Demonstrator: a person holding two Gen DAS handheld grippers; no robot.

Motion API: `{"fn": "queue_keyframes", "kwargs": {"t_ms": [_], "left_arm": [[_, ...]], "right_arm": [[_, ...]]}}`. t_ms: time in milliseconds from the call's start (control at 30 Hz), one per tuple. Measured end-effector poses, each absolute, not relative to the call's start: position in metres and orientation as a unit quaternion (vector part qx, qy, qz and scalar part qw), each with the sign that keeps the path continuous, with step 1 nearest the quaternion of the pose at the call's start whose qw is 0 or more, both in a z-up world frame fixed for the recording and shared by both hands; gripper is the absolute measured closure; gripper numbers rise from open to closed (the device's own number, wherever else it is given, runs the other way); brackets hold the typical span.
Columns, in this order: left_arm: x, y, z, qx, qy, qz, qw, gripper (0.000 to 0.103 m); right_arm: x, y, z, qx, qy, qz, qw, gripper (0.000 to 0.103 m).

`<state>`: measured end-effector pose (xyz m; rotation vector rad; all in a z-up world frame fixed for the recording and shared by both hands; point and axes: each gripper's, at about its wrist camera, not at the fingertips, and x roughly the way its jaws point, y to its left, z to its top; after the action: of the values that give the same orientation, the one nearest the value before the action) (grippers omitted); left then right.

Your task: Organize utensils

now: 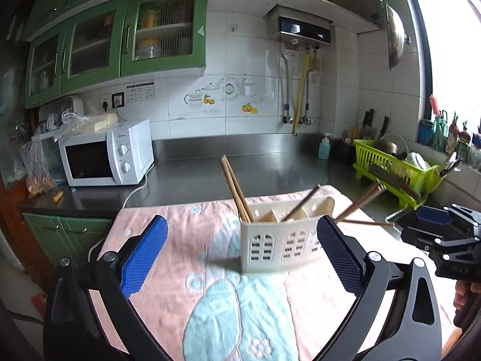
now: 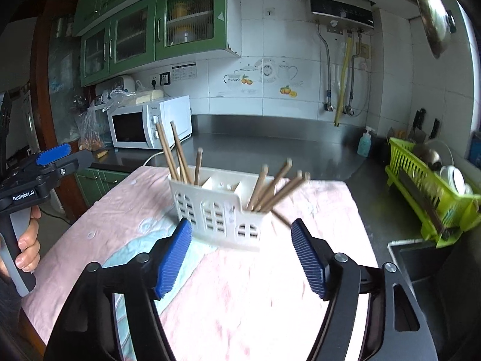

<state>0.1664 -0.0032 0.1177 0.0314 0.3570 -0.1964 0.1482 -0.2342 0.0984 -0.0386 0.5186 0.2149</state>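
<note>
A white slotted utensil holder stands on a pink and blue towel. Wooden chopsticks lean in its left compartment. More chopsticks lean out of its right compartment, blurred. My left gripper is open and empty just in front of the holder; it also shows in the right wrist view. My right gripper is open and empty just in front of the holder; it also shows in the left wrist view.
The towel lies on a steel counter. A white microwave stands at the back left. A green dish rack and a soap bottle stand at the right. A sink is near right.
</note>
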Motion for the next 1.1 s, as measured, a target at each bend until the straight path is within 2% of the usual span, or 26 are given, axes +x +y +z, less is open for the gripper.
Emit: {"fn": "queue_keyframes", "kwargs": {"t_ms": [100, 200, 267, 433, 567, 1100], "left_arm": [[0.152, 0.0, 0.105, 0.007, 0.188, -0.102, 0.977, 0.005], [0.137, 0.001, 0.091, 0.008, 0.195, -0.092, 0.976, 0.005], [0.129, 0.002, 0.083, 0.009, 0.198, -0.088, 0.976, 0.005], [0.111, 0.006, 0.064, 0.012, 0.207, -0.067, 0.976, 0.005], [0.101, 0.009, 0.051, 0.01, 0.218, -0.062, 0.974, 0.005], [0.089, 0.014, 0.04, -0.001, 0.24, -0.055, 0.969, 0.005]], "right_arm": [[0.133, -0.236, 0.081, 0.003, 0.269, 0.11, 0.957, 0.029], [0.119, -0.233, 0.067, 0.01, 0.279, 0.105, 0.954, 0.027], [0.109, -0.23, 0.06, 0.005, 0.276, 0.093, 0.956, 0.02], [0.09, -0.226, 0.043, 0.018, 0.278, 0.086, 0.957, 0.017], [0.083, -0.226, 0.031, 0.043, 0.289, 0.088, 0.952, 0.017], [0.073, -0.22, 0.029, 0.025, 0.285, 0.071, 0.956, 0.015]]}}
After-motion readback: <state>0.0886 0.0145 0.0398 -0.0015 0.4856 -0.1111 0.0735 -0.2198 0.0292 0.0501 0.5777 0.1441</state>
